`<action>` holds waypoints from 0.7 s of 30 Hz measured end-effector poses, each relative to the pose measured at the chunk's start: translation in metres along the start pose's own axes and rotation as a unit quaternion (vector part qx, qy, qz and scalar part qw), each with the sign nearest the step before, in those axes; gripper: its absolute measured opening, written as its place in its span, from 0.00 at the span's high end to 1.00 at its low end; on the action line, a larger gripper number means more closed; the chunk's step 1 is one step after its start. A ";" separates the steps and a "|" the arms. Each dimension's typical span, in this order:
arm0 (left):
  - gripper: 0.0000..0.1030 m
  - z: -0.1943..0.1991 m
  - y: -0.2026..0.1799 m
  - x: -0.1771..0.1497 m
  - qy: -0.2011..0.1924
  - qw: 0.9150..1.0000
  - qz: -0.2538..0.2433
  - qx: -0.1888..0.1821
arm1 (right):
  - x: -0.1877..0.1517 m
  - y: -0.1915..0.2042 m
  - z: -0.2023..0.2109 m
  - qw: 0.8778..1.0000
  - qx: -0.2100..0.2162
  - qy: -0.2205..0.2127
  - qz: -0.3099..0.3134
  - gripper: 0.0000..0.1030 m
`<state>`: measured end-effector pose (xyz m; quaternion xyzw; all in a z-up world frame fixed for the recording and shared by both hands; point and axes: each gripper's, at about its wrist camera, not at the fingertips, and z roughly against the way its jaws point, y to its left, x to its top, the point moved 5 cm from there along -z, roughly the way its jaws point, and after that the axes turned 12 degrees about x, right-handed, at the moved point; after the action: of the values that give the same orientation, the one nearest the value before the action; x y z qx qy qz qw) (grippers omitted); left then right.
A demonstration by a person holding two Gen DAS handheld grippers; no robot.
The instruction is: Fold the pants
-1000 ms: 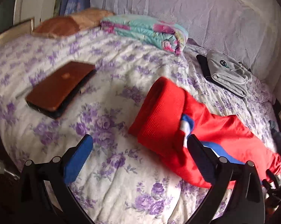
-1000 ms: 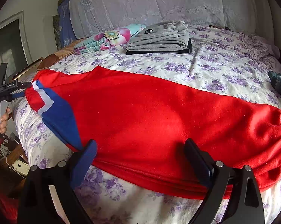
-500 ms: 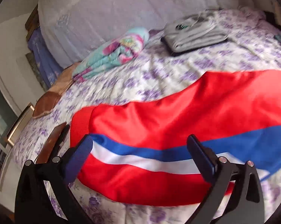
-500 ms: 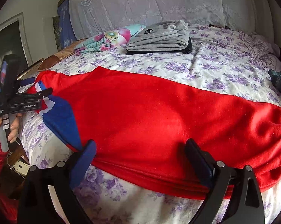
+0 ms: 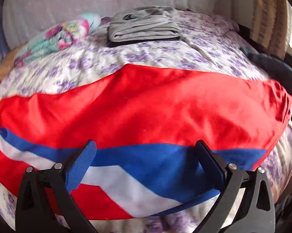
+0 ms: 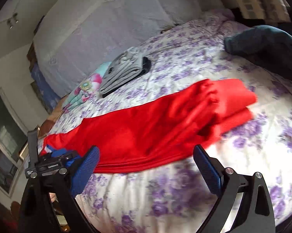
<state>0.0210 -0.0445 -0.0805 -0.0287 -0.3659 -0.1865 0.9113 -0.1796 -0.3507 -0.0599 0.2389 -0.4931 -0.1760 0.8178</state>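
Red pants (image 5: pixel 155 104) with a blue and white stripe lie stretched across the flowered bed, legs folded one on the other. My left gripper (image 5: pixel 146 153) hovers open over the striped part near the waist end, nothing between its fingers. In the right wrist view the same pants (image 6: pixel 155 122) run from lower left to the cuffs at the right. My right gripper (image 6: pixel 146 159) stands open above the pants' near edge and the bedspread, holding nothing. The left gripper's body (image 6: pixel 47 165) shows at the left in that view, over the striped end.
A folded grey garment on a dark one (image 5: pixel 144 27) and a rolled flowery blanket (image 5: pixel 56 38) lie at the back of the bed (image 5: pixel 214 58). A dark teal garment (image 6: pixel 262 42) lies at the far right. A grey headboard (image 6: pixel 116 19) stands behind.
My left gripper swung from the bed's left side to face the striped waist end up close. My right gripper rose and tilted, shifting toward the cuff end. Both stayed open.
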 end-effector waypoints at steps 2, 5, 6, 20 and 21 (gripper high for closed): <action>0.05 0.009 0.011 0.004 -0.010 0.998 0.044 -0.047 | 0.007 -0.027 0.013 0.998 0.003 -0.014 -0.066 0.05; 0.05 0.009 0.006 0.005 -0.025 0.997 0.039 -0.057 | 0.015 -0.053 0.010 0.990 0.028 -0.014 -0.137 0.06; 0.05 -0.001 -0.001 0.001 -0.021 0.999 0.011 -0.033 | 0.018 -0.056 0.006 0.990 0.028 -0.013 -0.141 0.06; 0.05 -0.006 -0.007 -0.006 -0.019 0.999 -0.031 -0.002 | 0.050 -0.058 -0.011 0.990 0.014 -0.089 -0.111 0.75; 0.05 -0.005 -0.006 -0.006 -0.018 1.000 -0.024 0.001 | 0.056 -0.039 -0.011 0.994 0.005 -0.090 -0.067 0.75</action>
<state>0.0178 -0.0489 -0.0887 -0.0221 -0.3834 -0.2071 0.8998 -0.1464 -0.4099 -0.0454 0.2585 -0.5485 -0.2485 0.7553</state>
